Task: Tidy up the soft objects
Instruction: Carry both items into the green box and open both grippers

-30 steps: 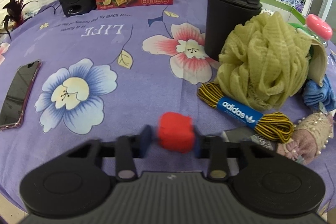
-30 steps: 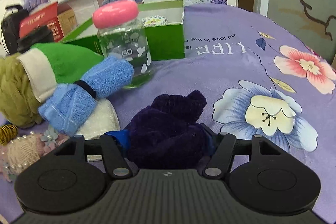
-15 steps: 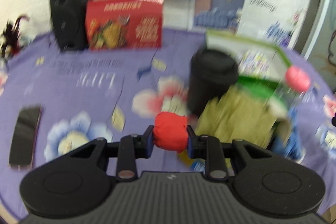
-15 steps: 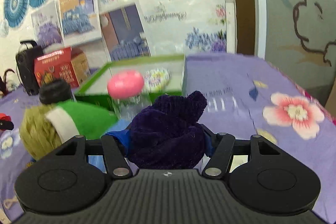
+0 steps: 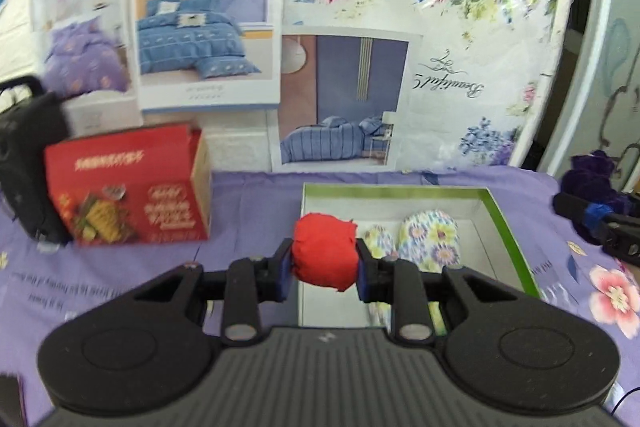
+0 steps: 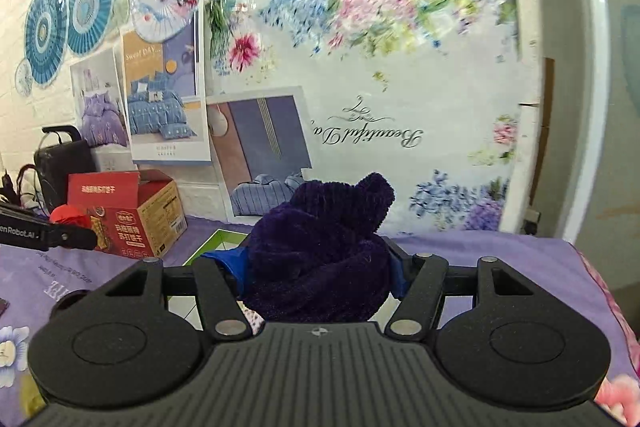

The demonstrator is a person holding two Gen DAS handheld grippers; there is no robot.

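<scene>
My left gripper (image 5: 323, 265) is shut on a small red cloth ball (image 5: 324, 254), held in the air over the near left part of an open green-rimmed box (image 5: 508, 227). Inside the box lie floral fabric pieces (image 5: 430, 233). My right gripper (image 6: 318, 277) is shut on a bundled dark purple fuzzy cloth (image 6: 324, 247), raised above the purple flowered tablecloth (image 6: 500, 255). A corner of the green-rimmed box (image 6: 218, 239) shows below and left of the bundle. In the left wrist view the purple cloth (image 5: 592, 179) and the right gripper appear at the far right edge. The red cloth ball (image 6: 68, 215) shows at the left of the right wrist view.
A red cracker box (image 5: 128, 187) stands left of the green-rimmed box, with a black speaker (image 5: 24, 163) beside it. Bedding posters and a floral sheet (image 5: 440, 27) cover the wall behind the table. The phone's edge (image 6: 3, 307) shows at far left.
Both grippers rose from the tablecloth with their loads and swung toward the green-rimmed box at the back. The sponge, cup and jar have dropped out of view.
</scene>
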